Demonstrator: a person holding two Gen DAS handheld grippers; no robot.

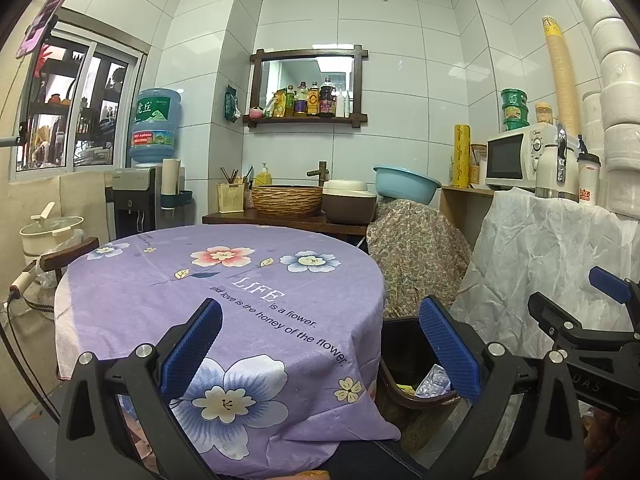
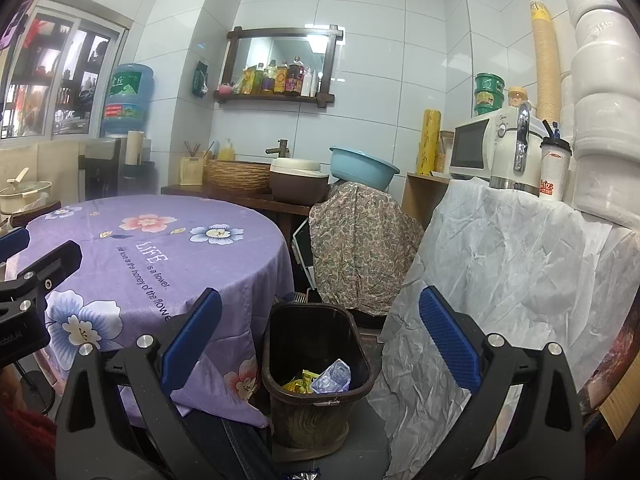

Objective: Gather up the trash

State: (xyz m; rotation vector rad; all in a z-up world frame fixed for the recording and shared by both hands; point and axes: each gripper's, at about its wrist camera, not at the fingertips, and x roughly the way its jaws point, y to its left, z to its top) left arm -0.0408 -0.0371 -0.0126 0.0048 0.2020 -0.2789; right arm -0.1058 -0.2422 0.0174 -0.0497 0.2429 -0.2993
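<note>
Both jaws wide apart and empty, left gripper [image 1: 316,344] over the table [image 1: 168,280] near edge, right gripper [image 2: 320,340] above the bin [image 2: 316,396]. Wrappers [image 2: 320,378] sit in the bin bottom. Risk: clipping the bin rim and tipping it.

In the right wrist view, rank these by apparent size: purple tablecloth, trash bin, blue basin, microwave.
Largest to smallest as they look:
1. purple tablecloth
2. trash bin, though it sits nearest the camera, which inflates it
3. and 4. blue basin and microwave: alike, not ranked; the microwave is partly hidden.
</note>
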